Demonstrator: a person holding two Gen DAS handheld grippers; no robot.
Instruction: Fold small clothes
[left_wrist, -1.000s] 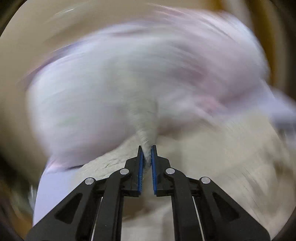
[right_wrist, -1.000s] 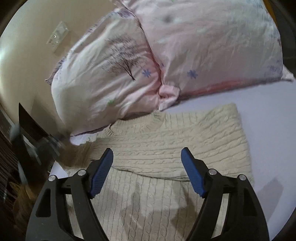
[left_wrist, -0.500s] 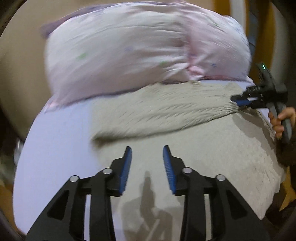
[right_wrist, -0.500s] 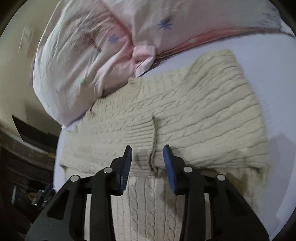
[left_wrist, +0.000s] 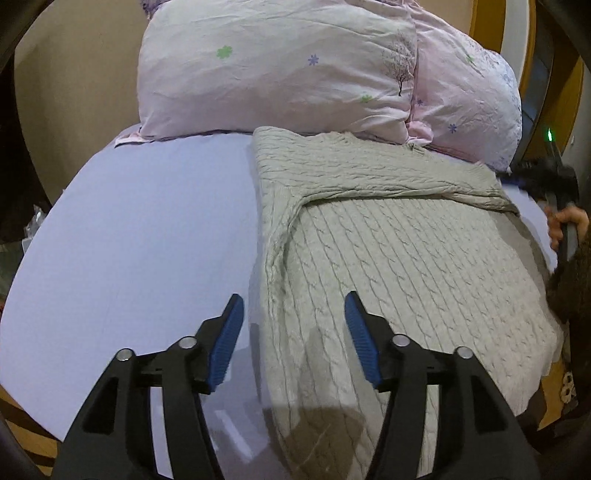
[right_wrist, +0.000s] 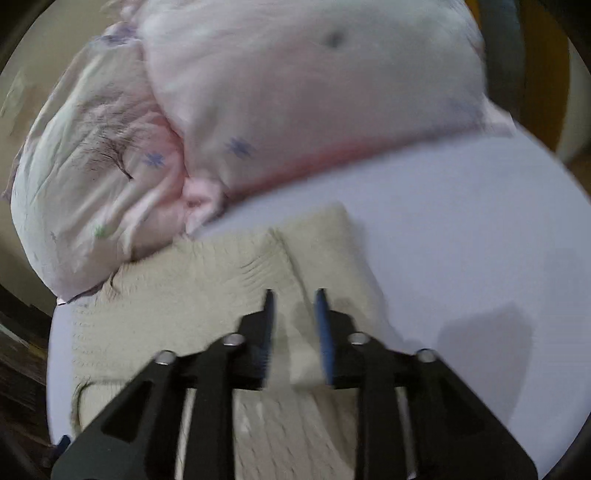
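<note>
A cream cable-knit sweater (left_wrist: 399, 258) lies on the lilac bed sheet (left_wrist: 147, 229), its sleeves folded across the upper body. My left gripper (left_wrist: 293, 339) is open and empty, over the sweater's left edge near the hem. My right gripper (right_wrist: 293, 325) hovers low over the sweater (right_wrist: 192, 295) near the folded sleeve's cuff, jaws a narrow gap apart, nothing clearly between them; the view is blurred. In the left wrist view, the right gripper (left_wrist: 532, 177) shows at the sweater's right shoulder, held by a hand.
Two pink floral pillows (left_wrist: 280, 74) (right_wrist: 295, 96) lean at the head of the bed, touching the sweater's top edge. Bare sheet lies left of the sweater. The bed edge and wooden floor (left_wrist: 26, 439) show at lower left.
My left gripper let go of the sleeve, opened wide and pulled back toward the hem. My right gripper narrowed its jaws and moved toward the sweater's right side.
</note>
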